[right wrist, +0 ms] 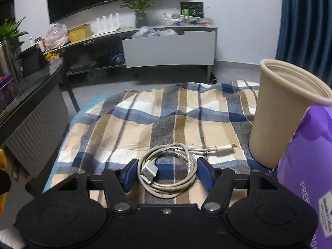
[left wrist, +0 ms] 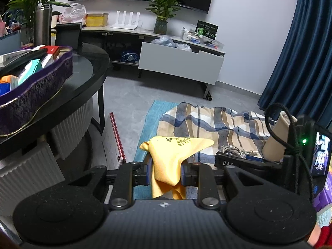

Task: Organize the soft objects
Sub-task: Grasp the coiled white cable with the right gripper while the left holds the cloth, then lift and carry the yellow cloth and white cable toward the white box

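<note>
Yellow cloth [left wrist: 172, 155] was already pinched in the left tongs [left wrist: 166, 173], jaws clamped on it, cloth held off the plaid blanket [right wrist: 145, 112] near its left edge, one corner sticking up, rest drooping below the jaws. Coiled white USB cable [right wrist: 168, 170] lay on the blanket's near edge, between the jaws of the right tongs [right wrist: 167, 173], which stood apart, pads not yet touching it, so not picked. Beige paper cup [right wrist: 276, 112] stood upright just right of the cable, beside a purple bag [right wrist: 311, 157]. Judgement: early-to-mid; one item lifted, cable grasp pending, nothing visibly stowed, destination unclear.
</note>
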`<state>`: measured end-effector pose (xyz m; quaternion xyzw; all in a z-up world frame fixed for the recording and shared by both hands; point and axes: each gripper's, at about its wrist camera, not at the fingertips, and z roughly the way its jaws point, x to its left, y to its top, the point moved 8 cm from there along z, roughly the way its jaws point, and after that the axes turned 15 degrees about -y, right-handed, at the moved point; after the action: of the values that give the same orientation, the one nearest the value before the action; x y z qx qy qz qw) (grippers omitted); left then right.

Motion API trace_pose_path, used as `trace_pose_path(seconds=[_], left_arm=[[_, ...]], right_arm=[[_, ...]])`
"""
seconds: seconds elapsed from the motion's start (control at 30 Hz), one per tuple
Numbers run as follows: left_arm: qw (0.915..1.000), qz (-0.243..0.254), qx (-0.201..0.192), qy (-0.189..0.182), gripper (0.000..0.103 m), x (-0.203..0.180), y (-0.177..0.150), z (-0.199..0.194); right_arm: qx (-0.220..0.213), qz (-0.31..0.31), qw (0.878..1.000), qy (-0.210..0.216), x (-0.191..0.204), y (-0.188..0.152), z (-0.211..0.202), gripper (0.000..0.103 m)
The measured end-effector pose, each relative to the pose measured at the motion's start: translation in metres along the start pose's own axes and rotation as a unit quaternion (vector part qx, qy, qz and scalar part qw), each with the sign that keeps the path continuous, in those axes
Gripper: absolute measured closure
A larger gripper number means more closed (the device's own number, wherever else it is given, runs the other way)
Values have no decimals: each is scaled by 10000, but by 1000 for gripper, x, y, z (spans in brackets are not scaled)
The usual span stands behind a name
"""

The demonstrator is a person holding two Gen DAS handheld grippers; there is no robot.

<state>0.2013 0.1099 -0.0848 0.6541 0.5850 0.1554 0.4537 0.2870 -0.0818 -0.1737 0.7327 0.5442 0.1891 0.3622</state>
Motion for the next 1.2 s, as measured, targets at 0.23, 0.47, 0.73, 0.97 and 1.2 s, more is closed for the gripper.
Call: trace_pose_path(seconds=[0.23, 0.47, 0.73, 0.97, 1.2], left_arm=[[9999, -13, -24, 109, 77, -7, 3, -4], [9998, 45, -129, 171, 77, -26, 7, -22], [9996, 218, -182, 86, 77, -65, 7, -39], [9991, 379, -168, -15, 77, -96, 3, -43], [9985, 506, -172, -106, 77, -117, 4, -44]], right_arm=[[-400, -168, 9989, 178, -8, 14, -51, 30], [-774, -299, 9956, 434, -35, 33, -118, 30], [-1002, -530, 9925, 454, -74, 29, -167, 30], [-1149, -495, 9912, 425, -102, 30, -191, 30], [-1185, -430, 9910, 447, -123, 33, -200, 30]])
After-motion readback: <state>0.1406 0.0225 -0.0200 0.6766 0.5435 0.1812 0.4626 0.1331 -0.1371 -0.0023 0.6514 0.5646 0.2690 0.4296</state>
